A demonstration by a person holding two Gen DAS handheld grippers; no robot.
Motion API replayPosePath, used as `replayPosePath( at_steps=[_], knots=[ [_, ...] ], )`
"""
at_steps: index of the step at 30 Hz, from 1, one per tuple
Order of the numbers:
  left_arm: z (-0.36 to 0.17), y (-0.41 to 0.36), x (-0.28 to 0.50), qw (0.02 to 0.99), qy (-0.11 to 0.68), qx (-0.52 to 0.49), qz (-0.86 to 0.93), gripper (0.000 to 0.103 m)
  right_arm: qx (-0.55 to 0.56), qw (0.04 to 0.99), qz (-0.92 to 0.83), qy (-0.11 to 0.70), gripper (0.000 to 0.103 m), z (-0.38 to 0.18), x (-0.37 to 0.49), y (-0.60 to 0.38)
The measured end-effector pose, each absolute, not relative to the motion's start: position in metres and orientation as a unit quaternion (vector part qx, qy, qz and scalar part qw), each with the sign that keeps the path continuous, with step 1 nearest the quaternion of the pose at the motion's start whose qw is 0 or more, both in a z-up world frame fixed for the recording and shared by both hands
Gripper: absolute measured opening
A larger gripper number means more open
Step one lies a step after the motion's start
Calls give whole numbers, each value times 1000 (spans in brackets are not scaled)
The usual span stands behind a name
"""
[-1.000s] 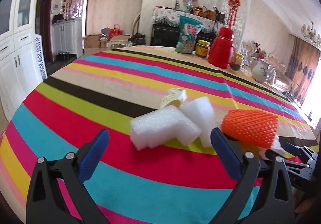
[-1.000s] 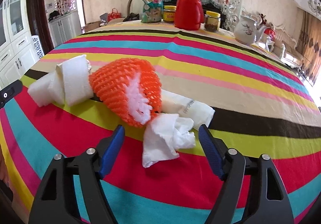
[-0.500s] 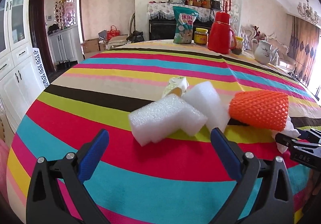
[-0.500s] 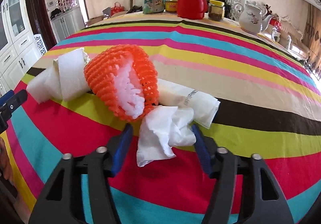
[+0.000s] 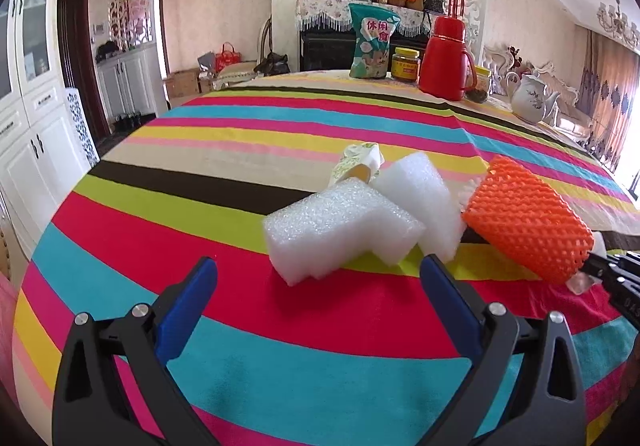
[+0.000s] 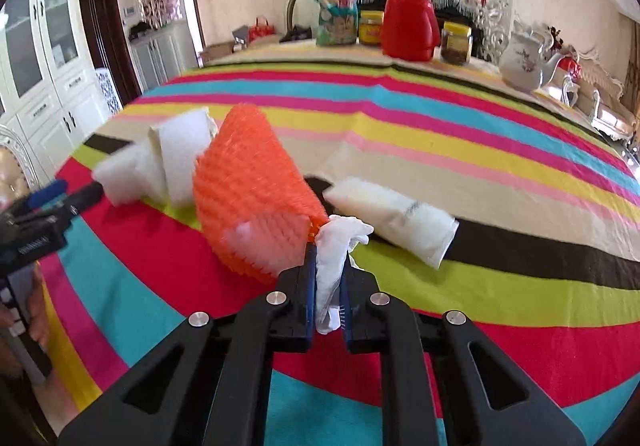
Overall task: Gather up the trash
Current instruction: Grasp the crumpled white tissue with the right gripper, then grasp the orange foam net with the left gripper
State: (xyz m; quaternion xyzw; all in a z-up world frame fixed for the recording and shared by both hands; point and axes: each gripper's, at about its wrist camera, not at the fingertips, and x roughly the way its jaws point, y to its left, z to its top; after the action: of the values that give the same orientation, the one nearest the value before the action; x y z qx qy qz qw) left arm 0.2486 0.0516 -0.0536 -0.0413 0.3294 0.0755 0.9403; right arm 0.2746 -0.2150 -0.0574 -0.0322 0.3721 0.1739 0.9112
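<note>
Left wrist view: the left claw (image 5: 318, 278) hangs wide open over the striped surface (image 5: 224, 202) near its front edge, nothing between its blue pads. Just beyond it lies a white foam block (image 5: 340, 230), touching a second foam piece (image 5: 420, 194). An orange foam net (image 5: 524, 224) sits to the right, tilted, and a small crumpled wrapper (image 5: 356, 166) lies behind the foam. The right claw's tip shows at the right edge of the view.

Right wrist view: the right claw (image 6: 327, 282) has just been closing and now pinches a crumpled white tissue (image 6: 336, 250) between its pads. The orange foam net (image 6: 248, 186) leans just left of the tissue, touching it. A white plastic packet (image 6: 400, 214) lies to the right. A red thermos (image 6: 408, 22) stands at the far edge of the surface.
</note>
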Motion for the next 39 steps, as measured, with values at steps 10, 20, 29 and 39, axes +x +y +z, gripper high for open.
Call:
replayPosePath(
  at_steps=[10, 20, 29, 39],
  knots=[
    [-37, 29, 242, 942, 329, -47, 47, 98, 32, 926, 198, 321, 14, -14, 258, -237],
    [-28, -56, 246, 950, 312, -11, 19, 98, 45, 932, 168, 319, 14, -7, 263, -264],
    [-48, -110, 295, 943, 330, -39, 35, 98, 74, 933, 148, 319, 14, -7, 270, -292],
    [-73, -130, 328, 923, 384, -16, 6, 40, 84, 933, 145, 320, 14, -7, 271, -299]
  ],
)
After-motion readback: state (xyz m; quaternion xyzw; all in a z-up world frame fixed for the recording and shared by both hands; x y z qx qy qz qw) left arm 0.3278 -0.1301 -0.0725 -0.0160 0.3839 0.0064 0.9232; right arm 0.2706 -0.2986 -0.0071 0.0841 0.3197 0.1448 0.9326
